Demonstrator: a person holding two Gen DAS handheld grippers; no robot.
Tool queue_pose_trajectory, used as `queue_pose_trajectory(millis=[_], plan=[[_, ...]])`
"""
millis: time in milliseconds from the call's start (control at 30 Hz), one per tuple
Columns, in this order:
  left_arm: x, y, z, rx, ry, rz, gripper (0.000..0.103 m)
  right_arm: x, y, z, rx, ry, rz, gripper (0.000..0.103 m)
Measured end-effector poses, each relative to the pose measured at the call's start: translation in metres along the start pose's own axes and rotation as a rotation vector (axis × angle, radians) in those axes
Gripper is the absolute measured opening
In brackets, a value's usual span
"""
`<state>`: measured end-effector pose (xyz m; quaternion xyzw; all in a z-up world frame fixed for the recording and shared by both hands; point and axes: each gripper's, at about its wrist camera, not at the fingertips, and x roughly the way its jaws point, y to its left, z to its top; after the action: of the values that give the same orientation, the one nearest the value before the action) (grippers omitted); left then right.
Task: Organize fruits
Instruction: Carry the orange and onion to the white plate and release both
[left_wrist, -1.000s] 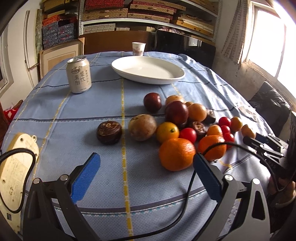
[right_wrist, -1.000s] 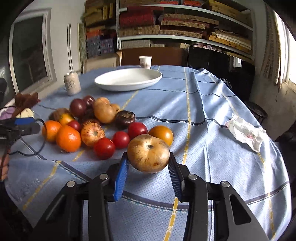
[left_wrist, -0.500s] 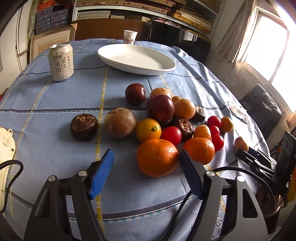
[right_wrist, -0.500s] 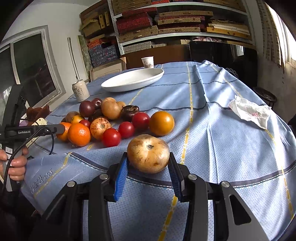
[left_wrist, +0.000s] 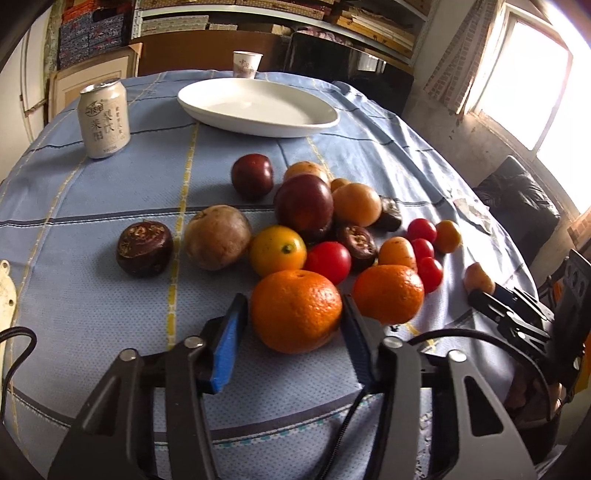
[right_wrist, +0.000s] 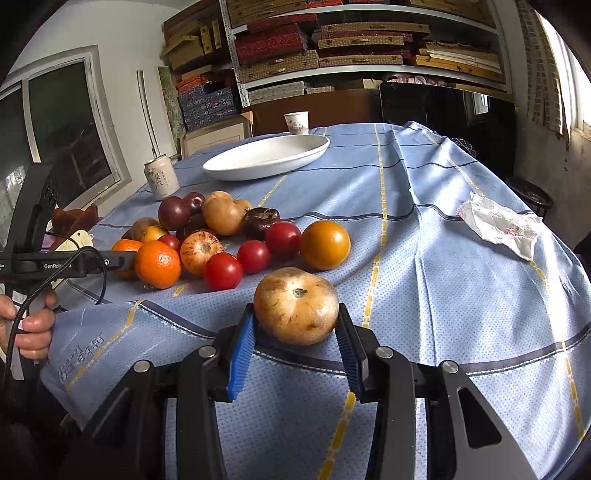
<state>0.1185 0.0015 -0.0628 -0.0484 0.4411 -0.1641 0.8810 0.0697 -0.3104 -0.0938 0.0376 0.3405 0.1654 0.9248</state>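
A heap of several fruits lies on the blue tablecloth: oranges, red tomatoes, dark plums and brown round fruits. My left gripper (left_wrist: 291, 323) is open with its blue pads on either side of a large orange (left_wrist: 296, 311), the right pad touching or nearly touching it, the left pad a small gap away. A second orange (left_wrist: 388, 293) lies just right of it. My right gripper (right_wrist: 295, 326) is shut on a tan round fruit (right_wrist: 296, 305) and holds it above the near table edge. An empty white oval plate (left_wrist: 258, 107) (right_wrist: 266, 157) stands at the far side.
A drink can (left_wrist: 104, 119) stands at the far left and a paper cup (left_wrist: 246, 64) behind the plate. A crumpled tissue (right_wrist: 498, 225) lies at the right of the table. A cream board (left_wrist: 5, 291) sits at the left edge. Shelves stand behind.
My left gripper has moved forward to the large orange and narrowed around it. My right gripper has kept hold of the tan fruit and drawn back and up a little from the heap.
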Motion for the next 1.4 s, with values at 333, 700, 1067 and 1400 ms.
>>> queue_pose_trajectory(millis=[333,700,1067,1400], plan=[[-0.033,0.012,0.028,0.023,-0.043,-0.058,0.047,-0.016,0.017,0.053,-0.069,-0.031,0.12,0.043],[0.016,0.047,0.187,0.013,-0.02,-0.016,0.047,0.098,0.031,0.193,-0.04,0.07,0.207,0.043],[0.116,0.079,0.236,-0.039,0.116,0.067,0.047,0.215,0.037,0.226,-0.04,0.248,0.127,0.043],[0.043,0.05,0.215,0.071,-0.062,0.204,0.097,0.14,0.05,0.224,-0.114,0.128,0.072,0.086]])
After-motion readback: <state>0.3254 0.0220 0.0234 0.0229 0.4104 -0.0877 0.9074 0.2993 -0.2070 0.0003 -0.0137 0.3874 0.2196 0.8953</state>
